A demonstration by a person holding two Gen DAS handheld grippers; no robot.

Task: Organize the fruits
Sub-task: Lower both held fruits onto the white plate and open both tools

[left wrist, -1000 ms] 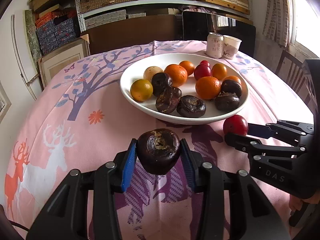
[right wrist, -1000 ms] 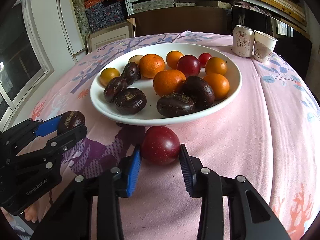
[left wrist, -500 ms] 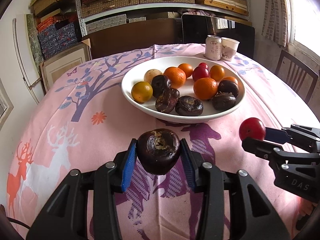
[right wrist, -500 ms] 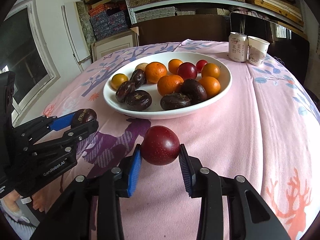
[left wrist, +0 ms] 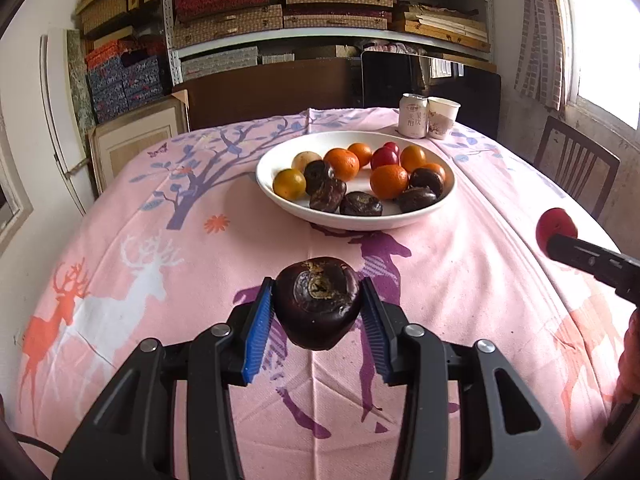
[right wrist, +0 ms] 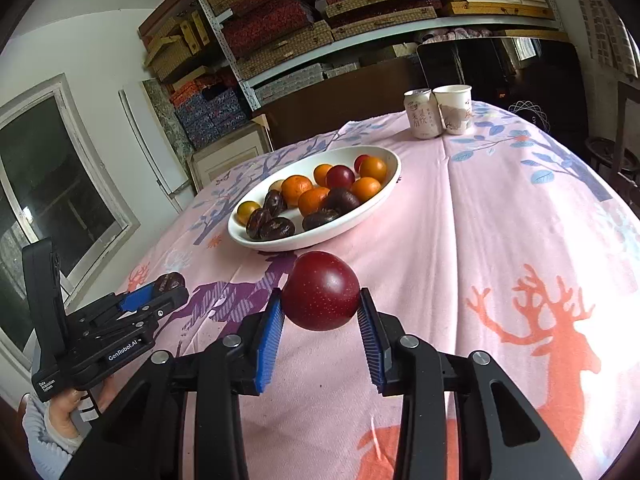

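Note:
My left gripper (left wrist: 317,304) is shut on a dark wrinkled passion fruit (left wrist: 317,302) and holds it above the pink tablecloth, well in front of the white bowl (left wrist: 280,196). The bowl holds several oranges, dark passion fruits and red plums. My right gripper (right wrist: 321,300) is shut on a red plum (right wrist: 321,290), raised above the cloth in front of the bowl (right wrist: 384,190). The left gripper (right wrist: 160,294) with its dark fruit shows at the left of the right wrist view. The plum (left wrist: 555,227) shows at the right edge of the left wrist view.
A drink can (left wrist: 413,115) and a paper cup (left wrist: 442,117) stand behind the bowl at the table's far side. A wooden chair (left wrist: 576,168) stands at the right. Shelves with boxes fill the back wall.
Both grippers have lifted and drawn back from the bowl with their fruits. The red plum has come up off the cloth. The right wrist view has tilted.

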